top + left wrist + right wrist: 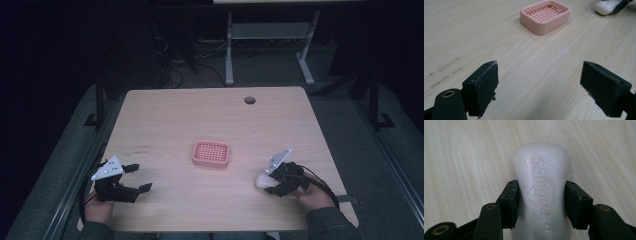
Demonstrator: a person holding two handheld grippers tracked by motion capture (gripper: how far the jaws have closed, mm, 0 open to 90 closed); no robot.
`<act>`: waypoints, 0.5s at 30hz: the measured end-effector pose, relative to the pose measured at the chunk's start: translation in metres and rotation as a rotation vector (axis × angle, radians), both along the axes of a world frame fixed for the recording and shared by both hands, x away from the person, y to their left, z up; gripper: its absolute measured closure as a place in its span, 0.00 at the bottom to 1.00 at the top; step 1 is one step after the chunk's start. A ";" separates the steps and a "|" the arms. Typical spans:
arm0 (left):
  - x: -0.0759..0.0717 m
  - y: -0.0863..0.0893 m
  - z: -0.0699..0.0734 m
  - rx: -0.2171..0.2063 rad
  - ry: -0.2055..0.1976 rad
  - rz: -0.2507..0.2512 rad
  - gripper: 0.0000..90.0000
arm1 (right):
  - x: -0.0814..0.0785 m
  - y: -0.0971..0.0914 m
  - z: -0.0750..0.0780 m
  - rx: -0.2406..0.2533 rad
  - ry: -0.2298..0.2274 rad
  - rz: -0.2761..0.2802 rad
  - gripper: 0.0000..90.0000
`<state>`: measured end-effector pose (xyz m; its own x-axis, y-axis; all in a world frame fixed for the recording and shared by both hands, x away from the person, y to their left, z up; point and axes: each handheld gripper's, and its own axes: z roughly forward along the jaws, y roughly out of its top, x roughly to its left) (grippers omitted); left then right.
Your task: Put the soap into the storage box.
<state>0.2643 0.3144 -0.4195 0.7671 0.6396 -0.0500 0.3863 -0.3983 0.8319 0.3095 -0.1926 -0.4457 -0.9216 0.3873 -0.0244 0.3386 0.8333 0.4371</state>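
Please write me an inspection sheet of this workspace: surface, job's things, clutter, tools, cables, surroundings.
Surface: light wooden table, a round hole near its far edge, faint scuffs at left.
Job's things: white soap bar in the right tool; pink soap dish at centre, nothing in it.
Clutter: nothing seen.
Tools: right tool shut on the soap bar; left tool open, holding nothing.
Cables: a black cable trails from the right tool.
Surroundings: dark room, white desk frame behind.

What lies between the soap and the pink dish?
Nothing: bare tabletop separates the soap, clamped in the right tool, from the dish, as the high view shows.
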 end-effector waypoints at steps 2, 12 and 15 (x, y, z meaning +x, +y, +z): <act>0.000 0.000 0.000 -0.001 0.000 0.000 0.16 | 0.000 0.001 0.002 0.002 -0.007 0.002 0.54; 0.000 0.000 0.000 -0.001 0.000 0.000 0.16 | 0.005 0.005 0.008 0.027 -0.005 0.032 0.54; 0.000 0.000 0.000 0.000 -0.001 0.000 0.16 | 0.006 0.006 0.010 0.033 -0.002 0.030 0.54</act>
